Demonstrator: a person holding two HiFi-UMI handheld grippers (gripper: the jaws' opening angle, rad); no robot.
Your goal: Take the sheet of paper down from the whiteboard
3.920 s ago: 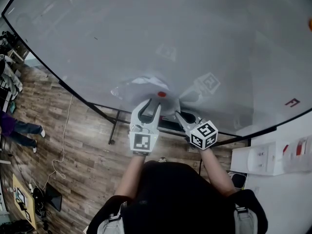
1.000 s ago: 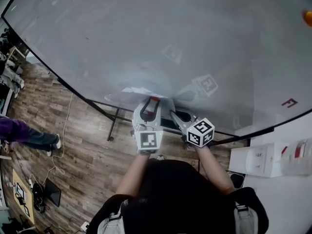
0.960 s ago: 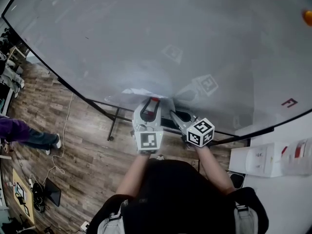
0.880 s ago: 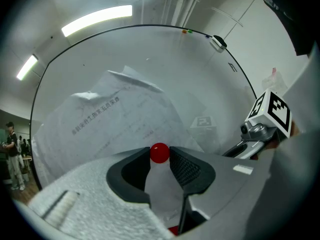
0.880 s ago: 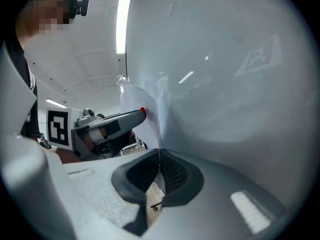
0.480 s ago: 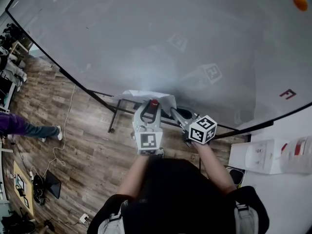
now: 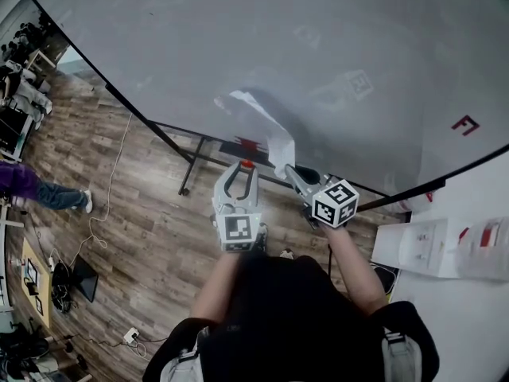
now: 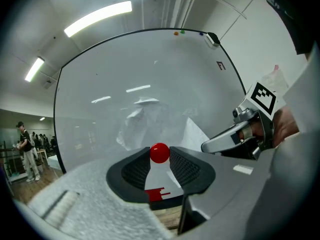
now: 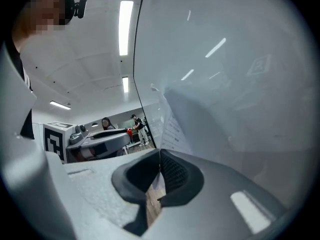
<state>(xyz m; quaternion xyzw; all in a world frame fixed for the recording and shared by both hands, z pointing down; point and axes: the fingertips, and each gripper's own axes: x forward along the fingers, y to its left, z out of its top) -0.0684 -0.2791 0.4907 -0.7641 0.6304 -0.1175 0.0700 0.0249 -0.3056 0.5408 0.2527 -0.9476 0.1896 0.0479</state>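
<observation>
Sheet of paper point(image 7: 266, 124), flat against the whiteboard point(image 7: 334, 46) a second ago, now trails clear of it from the clamped right gripper point(image 7: 288, 169), while the left gripper point(image 7: 243, 169) pinches the freed red magnet point(image 8: 159, 153): removal essentially complete.

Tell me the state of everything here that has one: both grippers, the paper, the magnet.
left gripper: shut on the red magnet.
right gripper: shut on the sheet of paper.
sheet of paper: off the whiteboard, pinched at one edge.
red magnet: off the whiteboard, between the left gripper's pads.
</observation>
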